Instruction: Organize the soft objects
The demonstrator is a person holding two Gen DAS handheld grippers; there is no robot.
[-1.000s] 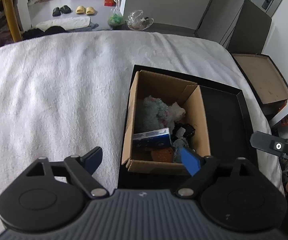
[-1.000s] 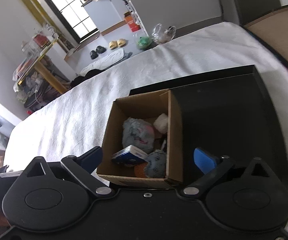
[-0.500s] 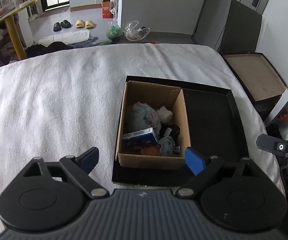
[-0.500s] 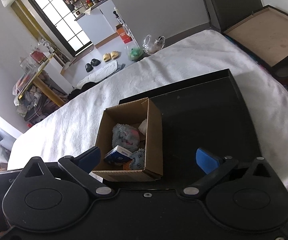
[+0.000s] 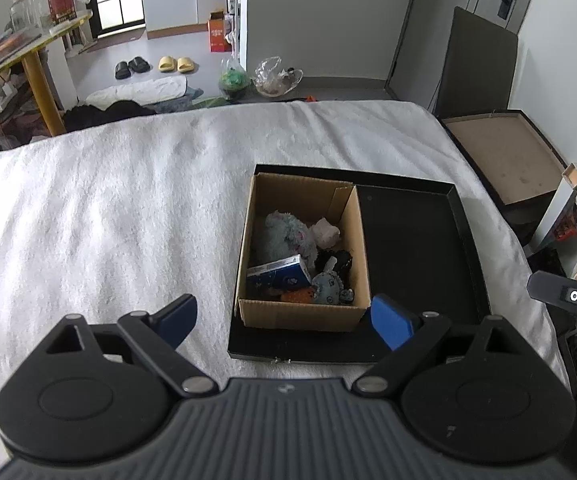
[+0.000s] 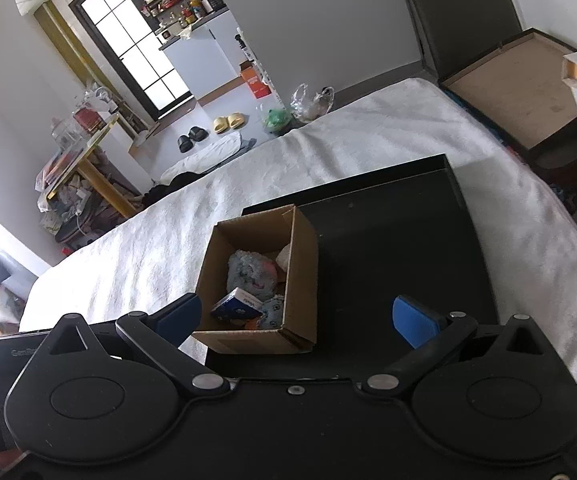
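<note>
The left gripper [image 5: 280, 318] and right gripper [image 6: 294, 318] both stand released and empty, near the brown cardboard box [image 5: 302, 314], because the soft toys already lie collected inside it.

Left wrist view: set above the near edge of the white blanket [image 5: 128, 208], facing steeply down and forward; cardboard box [image 5: 302, 314] centred, at moderate range. Right wrist view: set further right, tilted, facing less steeply toward far left; black tray [image 6: 408, 248] fills centre. Shared: box [image 6: 256, 338], tray [image 5: 416, 256], blanket [image 6: 368, 136], far floor with slippers [image 5: 176, 63] [image 6: 229, 122].
</note>
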